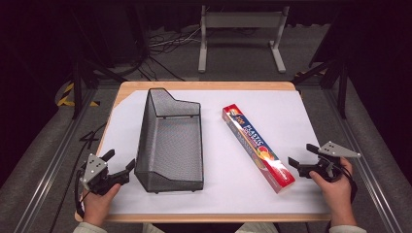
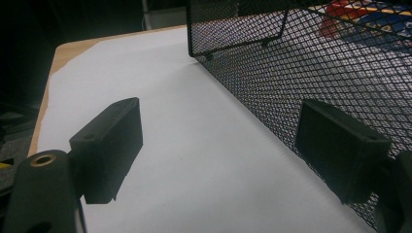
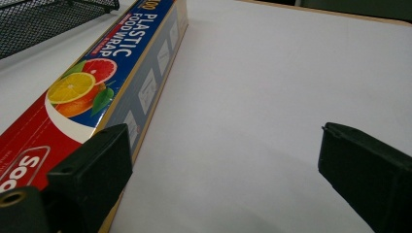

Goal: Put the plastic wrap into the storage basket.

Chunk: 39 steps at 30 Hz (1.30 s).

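A black wire-mesh basket (image 1: 170, 141) stands on the white sheet left of centre; its mesh wall (image 2: 311, 63) runs close along my left gripper's right jaw. A long plastic-wrap box (image 1: 257, 146) lies diagonally to the right of the basket, its printed top (image 3: 92, 82) beside my right gripper's left jaw. The left gripper (image 1: 119, 164) rests open near the table's front left, just left of the basket, nothing between its jaws. At the front right, the right gripper (image 1: 303, 155) is held open just right of the box's near end, holding nothing.
A white sheet (image 1: 291, 111) covers most of the wooden table (image 1: 204, 85). Metal rails run along both sides of the table. Beyond the far edge stand a grey metal frame (image 1: 241, 29) and loose cables (image 1: 165, 41) on the floor.
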Available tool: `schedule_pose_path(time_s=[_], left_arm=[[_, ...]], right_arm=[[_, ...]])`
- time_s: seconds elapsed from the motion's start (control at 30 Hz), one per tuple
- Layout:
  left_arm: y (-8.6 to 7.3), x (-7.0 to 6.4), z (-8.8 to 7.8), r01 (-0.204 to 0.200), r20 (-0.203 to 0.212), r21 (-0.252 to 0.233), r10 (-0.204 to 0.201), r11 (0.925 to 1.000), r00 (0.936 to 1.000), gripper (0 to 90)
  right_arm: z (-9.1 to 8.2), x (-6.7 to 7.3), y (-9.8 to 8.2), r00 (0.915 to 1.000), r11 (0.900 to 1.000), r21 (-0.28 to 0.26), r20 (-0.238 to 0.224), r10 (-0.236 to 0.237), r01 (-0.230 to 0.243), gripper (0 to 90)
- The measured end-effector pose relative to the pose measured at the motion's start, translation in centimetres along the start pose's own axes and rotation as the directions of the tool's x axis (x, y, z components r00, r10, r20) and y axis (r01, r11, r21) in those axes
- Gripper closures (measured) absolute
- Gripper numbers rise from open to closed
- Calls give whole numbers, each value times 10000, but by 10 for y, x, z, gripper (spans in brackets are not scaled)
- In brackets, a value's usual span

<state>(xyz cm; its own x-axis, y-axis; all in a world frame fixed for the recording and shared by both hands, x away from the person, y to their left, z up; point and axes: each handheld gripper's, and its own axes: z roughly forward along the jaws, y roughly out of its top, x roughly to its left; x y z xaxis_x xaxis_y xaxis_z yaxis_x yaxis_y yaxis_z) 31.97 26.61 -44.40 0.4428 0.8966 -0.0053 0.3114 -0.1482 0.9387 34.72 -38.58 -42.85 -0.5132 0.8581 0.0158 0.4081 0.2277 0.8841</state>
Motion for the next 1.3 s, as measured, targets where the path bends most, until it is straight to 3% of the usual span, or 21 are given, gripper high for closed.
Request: schedule_pose_path(time_s=[0.3, 0.57, 0.7, 1.0, 1.2, 1.3], left_arm=[[0, 0, 0, 11, -100, 3, -11, 10000, 9999, 185], [-1, -1, -2, 62, -180, -26, -62, 10000, 9998, 185], [-2, 0, -3, 256, -287, 22, -255, 9997, 9993, 187], [-3, 0, -6, 263, -375, 63, -261, 9996, 9990, 187], [-4, 0, -6, 316, -390, 64, -314, 9995, 9987, 187], [-4, 0, -6, 302, -385, 67, -299, 9995, 9988, 187]], right_arm=[[-1, 2, 5, 10000, 9999, -83, -22, 97, -98, 124], [-10, 6, 17, 9991, 9992, -282, 315, -272, 281, 133], [-10, 9, 32, 9981, 9993, 223, 533, -314, 302, 136], [-13, 13, 58, 9993, 9996, 184, 309, -205, 199, 122], [-10, 20, 71, 9974, 9963, 479, 62, -715, 712, 114], [-7, 25, 78, 9984, 9971, 512, 27, -559, 557, 114]])
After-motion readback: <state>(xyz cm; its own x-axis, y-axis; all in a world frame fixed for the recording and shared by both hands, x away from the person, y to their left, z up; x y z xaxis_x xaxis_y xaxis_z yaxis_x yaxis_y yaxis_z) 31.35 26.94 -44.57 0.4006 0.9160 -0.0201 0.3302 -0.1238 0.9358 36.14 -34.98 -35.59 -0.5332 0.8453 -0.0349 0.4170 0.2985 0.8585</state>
